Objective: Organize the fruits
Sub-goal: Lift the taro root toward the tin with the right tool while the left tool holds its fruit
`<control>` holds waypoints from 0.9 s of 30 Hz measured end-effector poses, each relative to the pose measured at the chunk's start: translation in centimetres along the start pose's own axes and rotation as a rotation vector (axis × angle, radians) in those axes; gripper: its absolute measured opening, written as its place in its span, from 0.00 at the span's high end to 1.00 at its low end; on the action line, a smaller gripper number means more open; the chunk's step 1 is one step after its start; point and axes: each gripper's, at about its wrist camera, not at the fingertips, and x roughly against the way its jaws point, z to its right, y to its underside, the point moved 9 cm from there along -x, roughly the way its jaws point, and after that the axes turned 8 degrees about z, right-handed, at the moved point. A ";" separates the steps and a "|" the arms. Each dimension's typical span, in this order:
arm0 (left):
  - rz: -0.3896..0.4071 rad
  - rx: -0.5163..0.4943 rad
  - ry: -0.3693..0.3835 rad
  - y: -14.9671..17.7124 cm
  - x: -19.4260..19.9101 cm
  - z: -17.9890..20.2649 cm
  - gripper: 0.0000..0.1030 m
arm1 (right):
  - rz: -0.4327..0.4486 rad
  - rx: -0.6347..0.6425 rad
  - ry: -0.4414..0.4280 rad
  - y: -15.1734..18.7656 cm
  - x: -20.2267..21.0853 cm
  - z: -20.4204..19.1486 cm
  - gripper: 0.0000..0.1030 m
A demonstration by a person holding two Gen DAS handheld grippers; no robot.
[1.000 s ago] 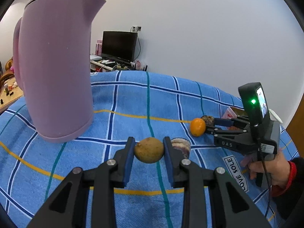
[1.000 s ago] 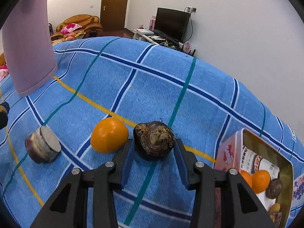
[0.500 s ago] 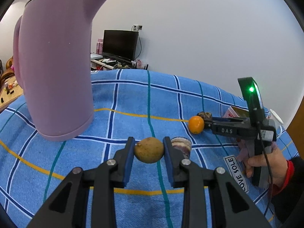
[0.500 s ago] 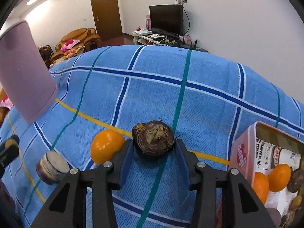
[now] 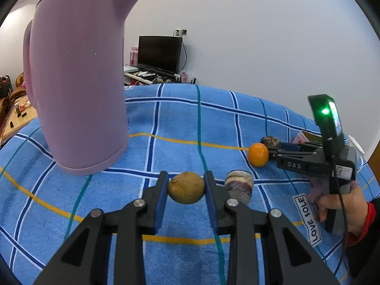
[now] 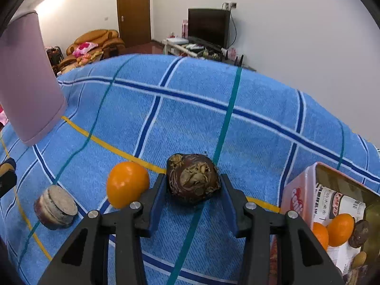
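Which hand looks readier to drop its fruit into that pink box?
Probably the right. Its tool grips the dark brown fruit just beside the open pink box, while the left tool holds its yellowish-brown fruit farther off.

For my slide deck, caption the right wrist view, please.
Right gripper clamps a dark brown fruit beside an orange, near the pink box.

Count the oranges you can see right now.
3: one orange loose on the blanket, just left of the right gripper; two oranges inside the box. More may be hidden in there.
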 end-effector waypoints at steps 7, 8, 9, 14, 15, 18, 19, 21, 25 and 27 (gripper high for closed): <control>0.010 0.008 -0.023 -0.1 -0.1 -0.4 0.69 | 0.115 -0.057 -0.010 0.2 4.4 -0.3 0.56; 0.012 0.011 -0.027 -0.1 0.0 -0.5 0.69 | 0.134 -0.076 -0.024 0.3 5.2 -0.4 0.56; 0.014 0.013 -0.031 -0.2 0.0 -0.6 0.69 | 0.153 -0.092 -0.040 0.4 6.2 -0.5 0.56; 0.040 0.016 -0.072 -0.3 0.5 -0.6 0.69 | 0.209 -0.109 -0.098 1.4 9.5 -1.8 0.56; 0.042 0.015 -0.078 -0.3 0.6 -0.4 0.69 | 0.217 -0.109 -0.106 1.5 9.8 -2.1 0.56; 0.053 0.002 -0.099 -0.2 0.9 0.0 0.69 | 0.242 -0.108 -0.120 2.5 11.1 -2.9 0.56; 0.055 -0.004 -0.104 -0.2 1.0 0.2 0.69 | 0.248 -0.109 -0.121 2.6 11.3 -3.0 0.56; 0.060 -0.013 -0.115 -0.2 1.2 0.4 0.69 | 0.265 -0.104 -0.112 3.2 11.9 -3.2 0.56; 0.069 -0.016 -0.128 -0.1 1.5 0.6 0.69 | 0.265 -0.114 -0.119 4.2 12.1 -3.4 0.56; 0.068 -0.017 -0.129 0.0 1.7 0.8 0.69 | 0.275 -0.120 -0.124 4.2 12.4 -3.3 0.56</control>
